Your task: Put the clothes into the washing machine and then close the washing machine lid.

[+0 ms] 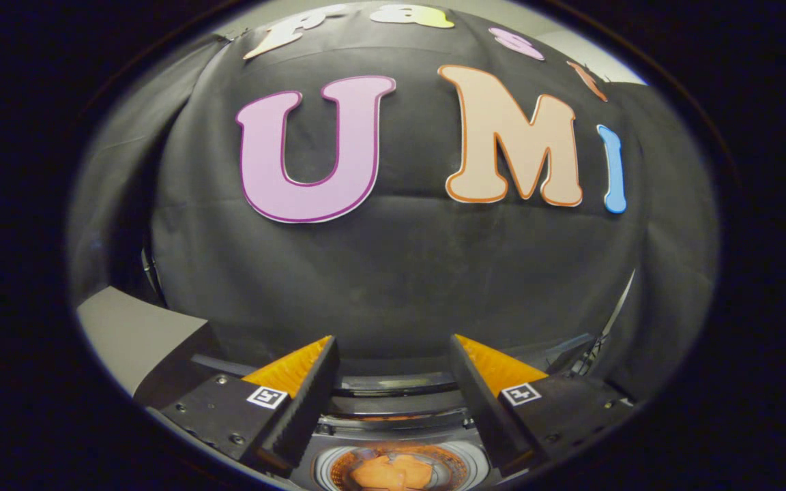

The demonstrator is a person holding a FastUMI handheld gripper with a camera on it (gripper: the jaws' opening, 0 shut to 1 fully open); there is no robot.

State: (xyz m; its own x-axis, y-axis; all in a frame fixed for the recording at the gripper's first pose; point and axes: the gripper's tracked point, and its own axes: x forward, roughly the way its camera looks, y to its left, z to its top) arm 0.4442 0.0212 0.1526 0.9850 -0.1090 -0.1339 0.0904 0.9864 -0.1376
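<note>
The gripper [393,354] hung open and empty above the washing machine [400,409], whose round drum held crumpled orange clothes [393,472].

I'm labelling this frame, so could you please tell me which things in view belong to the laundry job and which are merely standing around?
Belongs to the job:
- washing machine, lid open
- orange clothes in its drum, below and between the fingers
- gripper, fingers apart, holding nothing

Just there:
- grey panel beside the machine
- black cloth wall beyond the fingers
</note>
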